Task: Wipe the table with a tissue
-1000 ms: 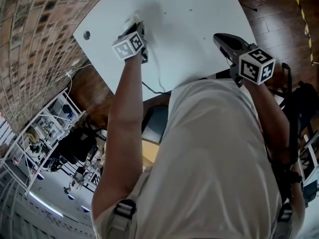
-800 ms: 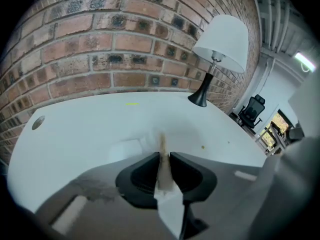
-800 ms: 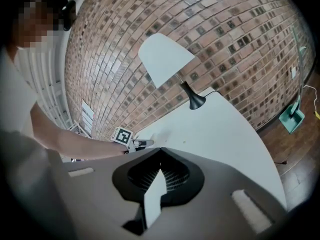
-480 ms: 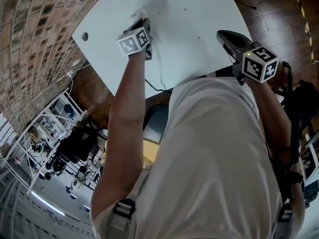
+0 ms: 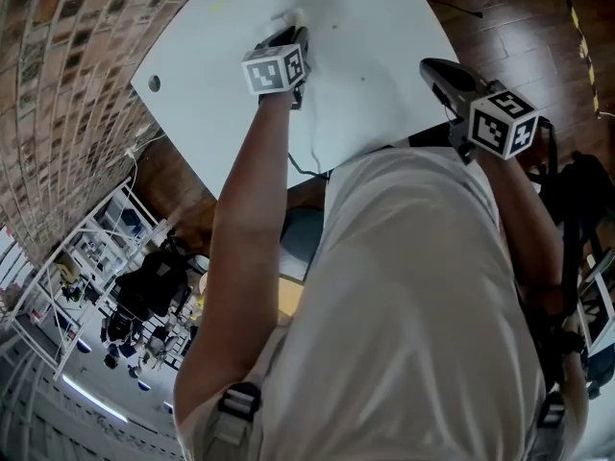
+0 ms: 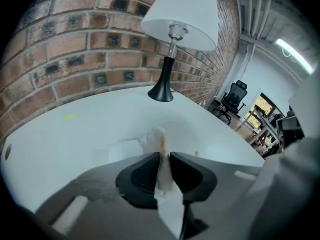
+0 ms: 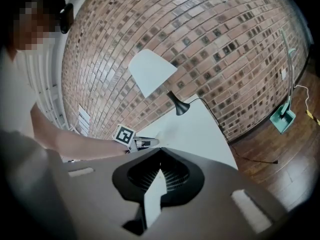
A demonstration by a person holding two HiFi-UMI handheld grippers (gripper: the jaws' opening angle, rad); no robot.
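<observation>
A crumpled white tissue (image 6: 154,140) is pinched between the jaws of my left gripper (image 6: 164,156), and its free end presses on the white table (image 6: 75,134). In the head view this left gripper (image 5: 286,35) reaches over the table (image 5: 365,27) towards its far side, with the tissue (image 5: 288,17) showing just past the jaws. My right gripper (image 5: 432,68) hovers at the table's right edge, off the surface. In the right gripper view its jaws (image 7: 160,150) meet at the tips with nothing between them. A small yellowish crumb (image 6: 196,154) lies just right of the tissue.
A white-shaded lamp (image 6: 172,39) on a black base stands at the table's far end by the brick wall. A yellow mark (image 6: 70,116) lies left of the tissue. A round hole (image 5: 154,83) sits near the table's left edge. Wooden floor (image 5: 519,36) lies to the right.
My left gripper has slid the tissue across the table, up and to the right in the head view. The right gripper has shifted only slightly at the table's edge.
</observation>
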